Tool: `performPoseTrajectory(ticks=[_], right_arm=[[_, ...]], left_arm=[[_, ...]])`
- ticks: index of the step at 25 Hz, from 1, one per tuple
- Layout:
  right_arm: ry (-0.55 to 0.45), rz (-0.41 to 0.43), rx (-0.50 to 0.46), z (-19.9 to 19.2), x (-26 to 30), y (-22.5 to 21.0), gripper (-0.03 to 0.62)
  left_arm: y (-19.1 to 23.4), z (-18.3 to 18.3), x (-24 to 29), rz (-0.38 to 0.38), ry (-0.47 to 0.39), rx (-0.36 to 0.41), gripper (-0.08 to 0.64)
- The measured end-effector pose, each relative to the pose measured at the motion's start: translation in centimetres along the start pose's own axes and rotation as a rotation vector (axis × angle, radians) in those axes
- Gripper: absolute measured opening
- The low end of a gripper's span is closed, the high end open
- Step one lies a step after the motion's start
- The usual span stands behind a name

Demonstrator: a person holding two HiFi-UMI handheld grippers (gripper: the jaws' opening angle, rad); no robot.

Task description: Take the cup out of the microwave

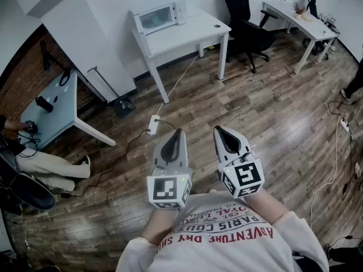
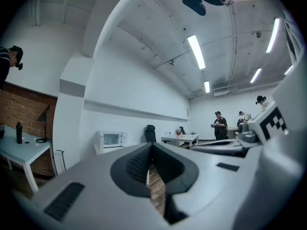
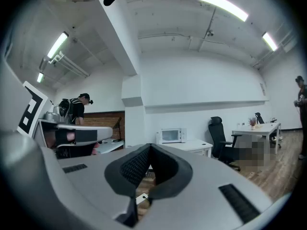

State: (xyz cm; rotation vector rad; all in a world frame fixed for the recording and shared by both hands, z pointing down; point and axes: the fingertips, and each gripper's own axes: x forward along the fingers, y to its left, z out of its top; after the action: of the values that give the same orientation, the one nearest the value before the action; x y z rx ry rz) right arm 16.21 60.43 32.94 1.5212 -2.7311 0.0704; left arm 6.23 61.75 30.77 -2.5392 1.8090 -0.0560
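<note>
A white microwave [image 1: 157,17] stands with its door closed on a white table [image 1: 193,32] across the room; it also shows small in the left gripper view [image 2: 111,139] and in the right gripper view [image 3: 172,135]. No cup is visible in any view. My left gripper [image 1: 180,132] and right gripper [image 1: 218,129] are held side by side close to my chest, level and pointing toward the table, far from the microwave. Both pairs of jaws meet at the tips with nothing between them [image 2: 151,146] [image 3: 149,148].
A black office chair [image 1: 245,16] stands right of the table, and a second white desk [image 1: 300,22] is at the far right. A pale desk [image 1: 54,109] and a seated person [image 1: 48,169] are at the left. A power strip [image 1: 153,124] and cables lie on the wooden floor.
</note>
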Motion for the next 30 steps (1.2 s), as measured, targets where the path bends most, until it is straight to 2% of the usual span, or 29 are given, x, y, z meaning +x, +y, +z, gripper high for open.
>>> performPoseTrajectory(ticks=[11, 16, 20, 30], right_arm=[[0.013, 0.020, -0.005, 0.1, 0.1, -0.1, 0.011], [-0.002, 0.008, -0.008, 0.3, -0.3, -1.7, 0.011], [0.031, -0.007, 0.030, -1.0, 0.2, -3.6, 0.011], [0.092, -0.020, 0.035, -2.5, 7.4, -7.1, 0.011]], left_arm=[[0.4, -0.1, 0.5, 0.023, 0.018, -0.019, 0.009], [-0.3, -0.1, 1.5, 0.042, 0.021, -0.013, 0.009], [-0.7, -1.3, 2.9, 0.041, 0.055, -0.020, 0.009], [3.3, -2.9, 10.4, 0.024, 0.079, -0.057, 0.009]])
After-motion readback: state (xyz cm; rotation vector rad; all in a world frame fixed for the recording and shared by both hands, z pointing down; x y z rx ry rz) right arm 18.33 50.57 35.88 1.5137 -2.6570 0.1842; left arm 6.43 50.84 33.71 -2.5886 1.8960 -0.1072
